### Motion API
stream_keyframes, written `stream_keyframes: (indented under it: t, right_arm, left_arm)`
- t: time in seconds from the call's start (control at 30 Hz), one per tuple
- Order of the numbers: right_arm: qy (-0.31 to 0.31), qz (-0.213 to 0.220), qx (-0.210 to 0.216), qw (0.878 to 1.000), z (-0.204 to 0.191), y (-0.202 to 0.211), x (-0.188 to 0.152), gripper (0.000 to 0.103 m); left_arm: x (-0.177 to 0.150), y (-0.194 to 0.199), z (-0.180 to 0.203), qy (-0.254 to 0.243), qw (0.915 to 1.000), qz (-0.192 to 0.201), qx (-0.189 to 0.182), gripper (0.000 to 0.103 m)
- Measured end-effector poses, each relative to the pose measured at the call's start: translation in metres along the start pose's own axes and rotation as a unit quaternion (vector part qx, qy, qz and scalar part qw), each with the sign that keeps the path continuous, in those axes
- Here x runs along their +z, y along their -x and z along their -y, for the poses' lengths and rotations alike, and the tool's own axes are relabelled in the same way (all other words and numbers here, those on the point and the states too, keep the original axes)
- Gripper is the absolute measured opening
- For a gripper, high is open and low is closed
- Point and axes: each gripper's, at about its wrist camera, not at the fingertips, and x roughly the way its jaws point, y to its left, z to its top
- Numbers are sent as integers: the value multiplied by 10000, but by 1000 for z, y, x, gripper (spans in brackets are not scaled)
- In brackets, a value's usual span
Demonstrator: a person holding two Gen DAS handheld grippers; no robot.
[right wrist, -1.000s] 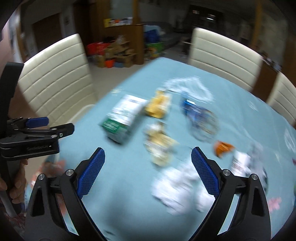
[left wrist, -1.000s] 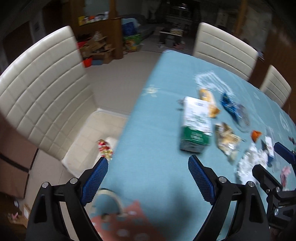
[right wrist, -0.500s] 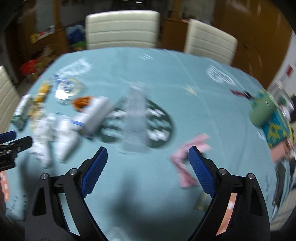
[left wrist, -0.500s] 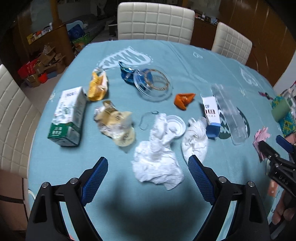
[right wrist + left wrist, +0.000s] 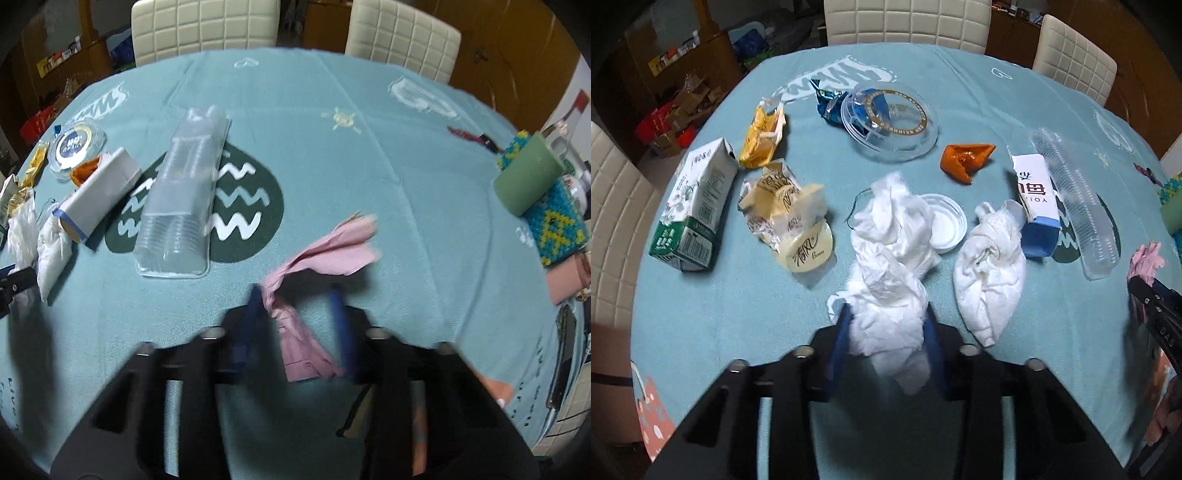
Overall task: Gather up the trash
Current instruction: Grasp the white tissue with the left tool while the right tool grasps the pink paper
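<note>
My left gripper [image 5: 887, 325] points down at the teal table [image 5: 738, 314], its jaws closing with a crumpled white tissue [image 5: 886, 280] pressed between the blue pads. A second white tissue [image 5: 990, 280] lies just right of it, beside a white lid [image 5: 945, 221]. My right gripper [image 5: 295, 310] is closing its jaws on a crumpled pink paper [image 5: 332, 247], which runs back between the blurred pads. Further trash lies beyond: a green milk carton [image 5: 698, 203], a cream wrapper [image 5: 790, 218], a yellow wrapper [image 5: 762, 138], an orange wrapper [image 5: 964, 160] and a blue-and-white carton [image 5: 1036, 199].
A clear round lid [image 5: 890, 125] and a long clear plastic tray [image 5: 184, 184] lie mid-table. At the right edge stand a green cup [image 5: 528, 181] on a knitted mat [image 5: 554, 225] and a phone [image 5: 563, 354]. Cream chairs [image 5: 908, 18] line the far side.
Both grippers swung from the table's left end to over the trash and dropped lower. Their wide-open jaws have closed in, the left around the white tissue, the right around the pink paper.
</note>
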Motion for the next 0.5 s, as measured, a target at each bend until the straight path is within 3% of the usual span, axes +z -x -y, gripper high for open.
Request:
stream_keyframes:
  t: [0.1, 0.5]
  right_arm:
    - [86, 125, 91, 9998, -9, 6, -1, 18]
    - [827, 582, 830, 9914, -85, 53, 6, 15]
  left_arm:
    - [0, 4, -3, 120, 9999, 34, -39, 14]
    - [-8, 42, -33, 140, 9987, 475, -83, 12]
